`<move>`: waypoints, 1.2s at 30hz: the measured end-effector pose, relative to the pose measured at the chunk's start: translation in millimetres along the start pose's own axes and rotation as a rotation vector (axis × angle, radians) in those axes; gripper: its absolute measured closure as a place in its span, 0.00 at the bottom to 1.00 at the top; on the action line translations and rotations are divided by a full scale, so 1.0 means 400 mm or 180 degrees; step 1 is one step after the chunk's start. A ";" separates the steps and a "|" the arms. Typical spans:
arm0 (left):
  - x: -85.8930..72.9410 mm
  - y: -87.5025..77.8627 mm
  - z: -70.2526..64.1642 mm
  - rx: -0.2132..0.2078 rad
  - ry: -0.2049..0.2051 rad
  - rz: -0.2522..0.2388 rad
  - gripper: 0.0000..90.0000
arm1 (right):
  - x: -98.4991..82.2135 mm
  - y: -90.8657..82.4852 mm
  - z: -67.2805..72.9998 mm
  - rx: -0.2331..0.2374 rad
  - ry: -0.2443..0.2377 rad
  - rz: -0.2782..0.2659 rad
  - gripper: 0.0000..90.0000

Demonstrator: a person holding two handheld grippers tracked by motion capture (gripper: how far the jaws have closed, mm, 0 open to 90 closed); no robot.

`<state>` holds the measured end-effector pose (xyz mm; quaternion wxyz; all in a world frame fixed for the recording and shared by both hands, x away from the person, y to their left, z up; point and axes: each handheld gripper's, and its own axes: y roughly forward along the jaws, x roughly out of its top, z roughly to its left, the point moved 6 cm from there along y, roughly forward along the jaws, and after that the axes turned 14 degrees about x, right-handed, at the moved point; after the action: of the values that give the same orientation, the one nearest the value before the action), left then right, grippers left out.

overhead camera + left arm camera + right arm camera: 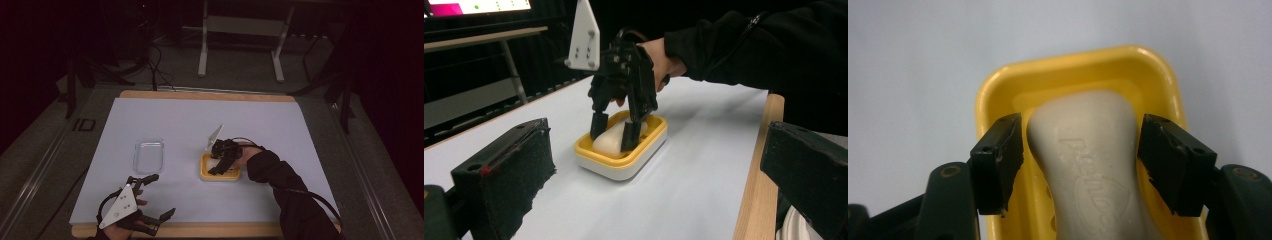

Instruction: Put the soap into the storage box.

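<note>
Your right gripper [1082,165] straddles the white soap bar [1093,170], which lies in the yellow soap dish [220,172] right of the table's middle. The bar's near end is cut off, and its embossed lettering is hard to read. The jaws stand slightly apart with slim gaps at both pads, apparently not pressing. Your left gripper [155,197] rests wide open and empty near the front edge. A clear lid [149,155] lies on the pale sheet [210,115]; the room behind is dark.

White soap bar [1093,170] in yellow dish [1068,70], embossed word on its top, letters too soft to read, "ID" mark on floor [84,125] beside tabletop
</note>
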<state>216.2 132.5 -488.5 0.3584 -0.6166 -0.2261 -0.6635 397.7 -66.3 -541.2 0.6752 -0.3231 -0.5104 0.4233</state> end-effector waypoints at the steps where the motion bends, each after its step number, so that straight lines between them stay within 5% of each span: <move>1: -0.001 0.000 0.000 0.0000 0.0003 0.0009 0.01 | 0.004 -0.013 0.001 -0.0045 -0.0012 -0.0036 0.38; 7: -0.003 0.002 0.002 0.0046 0.0018 0.0036 0.01 | 0.010 -0.047 0.013 -0.0143 -0.0007 -0.0101 0.37; 18: -0.004 0.003 0.005 0.0071 -0.0006 0.0055 0.01 | -0.016 -0.109 0.025 -0.0402 0.0281 -0.0266 0.15; 36: -0.004 0.003 0.006 0.0067 -0.0029 0.0058 0.01 | -0.100 -0.175 0.036 -0.0855 0.0664 -0.0659 0.14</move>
<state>218.5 133.8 -490.2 0.3699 -0.6178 -0.2291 -0.6550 395.8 -132.4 -493.0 0.7152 -0.3983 -0.5200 0.2439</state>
